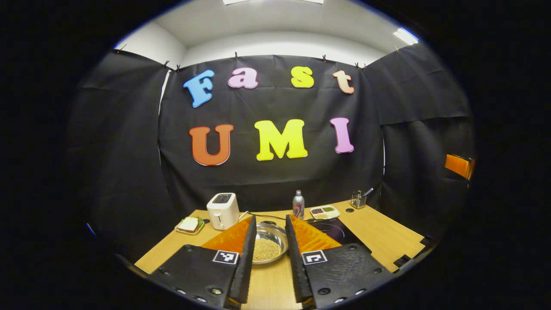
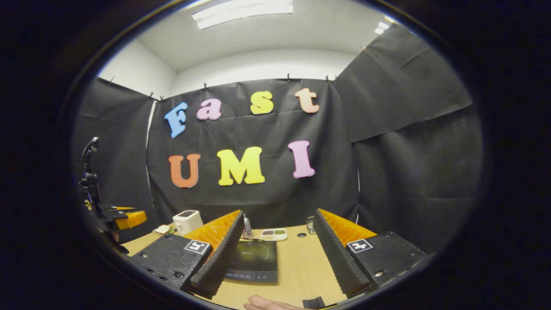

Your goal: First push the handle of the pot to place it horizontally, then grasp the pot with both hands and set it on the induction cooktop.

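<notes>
We see a shiny metal pot (image 1: 267, 243) on a matt wood-look table (image 1: 379, 234). The cooktop (image 2: 254, 260) looks like glossy dark glass, the toaster (image 1: 222, 210) smooth white plastic, the wall (image 1: 129, 172) matt cloth.

Between our left gripper's (image 1: 270, 241) parted fingers sits the pot (image 1: 267, 247), with bare wooden table (image 1: 271, 284) in front of it. Toaster (image 1: 222, 210), sandwich plate (image 1: 189, 225) and bottle (image 1: 298, 205) crowd the far edge. In the right gripper view, open table (image 2: 301, 262) lies right of the induction cooktop (image 2: 254, 260); a hand (image 2: 269, 305) rests at the near edge.
</notes>
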A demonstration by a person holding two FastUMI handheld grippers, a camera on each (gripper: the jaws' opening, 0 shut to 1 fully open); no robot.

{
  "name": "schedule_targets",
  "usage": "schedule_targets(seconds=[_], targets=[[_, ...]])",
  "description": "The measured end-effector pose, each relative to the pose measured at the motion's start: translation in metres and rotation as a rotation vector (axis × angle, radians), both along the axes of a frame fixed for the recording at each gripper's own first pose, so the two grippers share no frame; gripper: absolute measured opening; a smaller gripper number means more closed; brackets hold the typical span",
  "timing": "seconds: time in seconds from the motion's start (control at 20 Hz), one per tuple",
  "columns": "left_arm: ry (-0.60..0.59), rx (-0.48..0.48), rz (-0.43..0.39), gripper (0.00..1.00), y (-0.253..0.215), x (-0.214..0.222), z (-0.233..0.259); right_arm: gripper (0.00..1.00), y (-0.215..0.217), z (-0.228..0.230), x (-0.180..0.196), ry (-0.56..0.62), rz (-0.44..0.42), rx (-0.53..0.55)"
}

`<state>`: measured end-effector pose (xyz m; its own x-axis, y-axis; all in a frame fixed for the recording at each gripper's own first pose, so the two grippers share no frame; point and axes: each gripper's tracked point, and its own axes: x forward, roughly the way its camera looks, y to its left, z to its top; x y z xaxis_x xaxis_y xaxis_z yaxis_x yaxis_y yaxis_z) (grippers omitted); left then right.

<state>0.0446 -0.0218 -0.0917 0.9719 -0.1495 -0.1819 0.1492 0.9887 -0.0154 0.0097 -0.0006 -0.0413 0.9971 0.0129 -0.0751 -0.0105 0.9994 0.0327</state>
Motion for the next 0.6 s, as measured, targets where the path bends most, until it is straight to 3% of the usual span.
schedule_targets(seconds=[0.05, 0.1, 0.15, 0.6], targets=[[0.005, 0.004, 0.007, 0.22, 0.004, 0.005, -0.005, 0.96, 0.0, -0.003, 0.001, 0.004, 0.001, 0.004], [0.033, 0.002, 0.015, 0.04, 0.01, 0.012, -0.017, 0.96, 0.0, -0.005, 0.002, 0.009, 0.002, 0.005], [0.071, -0.002, 0.014, 0.01, 0.012, 0.015, -0.028, 0.96, 0.001, -0.007, 0.003, 0.014, 0.003, 0.004], [0.294, -0.042, 0.006, 0.02, 0.014, 0.036, -0.112, 0.96, 0.006, -0.031, 0.012, 0.055, 0.021, -0.026]])
